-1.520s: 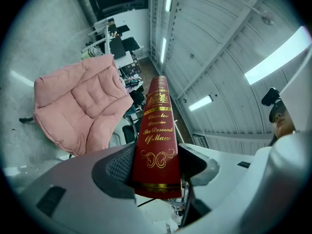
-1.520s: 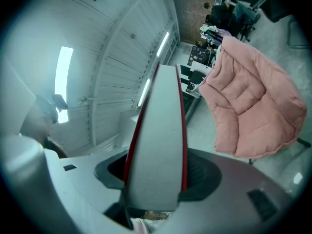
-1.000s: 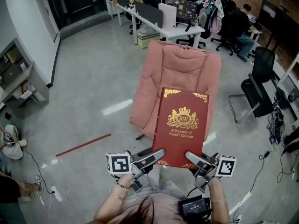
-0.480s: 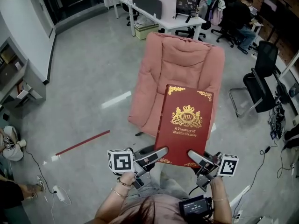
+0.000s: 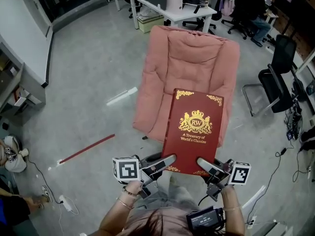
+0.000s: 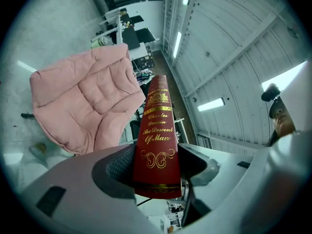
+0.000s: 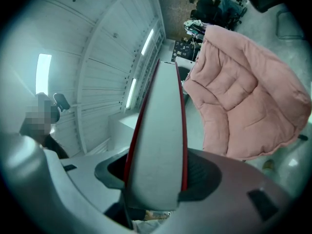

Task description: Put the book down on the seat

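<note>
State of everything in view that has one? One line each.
red book: closed, front cover up, held in the air over the armchair, not yet set down.
left gripper: fingers shut on the book's spine side, near edge.
right gripper: fingers shut on the book's page-edge side, near edge.
pink armchair: upright, seat unoccupied.
black office chair: unoccupied.
</note>
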The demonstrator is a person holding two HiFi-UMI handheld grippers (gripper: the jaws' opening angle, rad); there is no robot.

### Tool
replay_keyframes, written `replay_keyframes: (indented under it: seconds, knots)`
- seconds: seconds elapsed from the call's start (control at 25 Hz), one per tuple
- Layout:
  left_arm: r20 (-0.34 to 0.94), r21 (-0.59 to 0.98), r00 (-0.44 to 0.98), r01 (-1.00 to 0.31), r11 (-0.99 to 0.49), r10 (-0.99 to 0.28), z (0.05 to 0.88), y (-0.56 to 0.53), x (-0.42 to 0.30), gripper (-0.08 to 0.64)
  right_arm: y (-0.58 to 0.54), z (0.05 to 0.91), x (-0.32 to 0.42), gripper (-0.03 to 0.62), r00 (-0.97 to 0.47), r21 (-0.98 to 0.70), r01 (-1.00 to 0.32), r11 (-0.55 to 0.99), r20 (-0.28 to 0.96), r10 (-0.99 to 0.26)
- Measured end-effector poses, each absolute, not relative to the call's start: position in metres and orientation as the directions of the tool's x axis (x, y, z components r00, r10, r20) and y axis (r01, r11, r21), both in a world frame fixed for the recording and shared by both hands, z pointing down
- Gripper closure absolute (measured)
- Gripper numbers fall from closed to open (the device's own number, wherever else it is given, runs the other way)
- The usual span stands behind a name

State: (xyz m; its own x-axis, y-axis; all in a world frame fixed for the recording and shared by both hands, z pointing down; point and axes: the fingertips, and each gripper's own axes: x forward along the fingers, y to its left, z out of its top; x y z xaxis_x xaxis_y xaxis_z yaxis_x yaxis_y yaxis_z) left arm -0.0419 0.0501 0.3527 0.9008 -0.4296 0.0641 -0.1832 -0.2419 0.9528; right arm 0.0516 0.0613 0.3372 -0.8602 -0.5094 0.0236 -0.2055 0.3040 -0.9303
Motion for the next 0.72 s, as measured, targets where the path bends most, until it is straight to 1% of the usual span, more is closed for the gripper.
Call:
replay_keyframes:
  seconds: [0.24,0.44,0.72]
  knots:
    - [0.086,0.953,0.904,-0.197,-0.23,-0.419,0.366,0.036,-0.039,0.299,0.049,0.352,0.054,0.33,-0.854,-0.94,-0.2,0.276,0.029,-0.519]
    - [0.093,0.964,0.907,-0.185,-0.19,-0.411,0.381,0.022,-0.034,0.299,0.034,0.366,0.059,0.33,-0.855,-0.949,-0.201,0.242,0.049,-0.517]
    - [0.114,0.971,0.92,-0.183,-0.155,-0.375,0.392,-0.023,-0.033,0.3,-0.011,0.379,0.059,0.33,-0.85,-0.956,-0.213,0.201,0.08,-0.52]
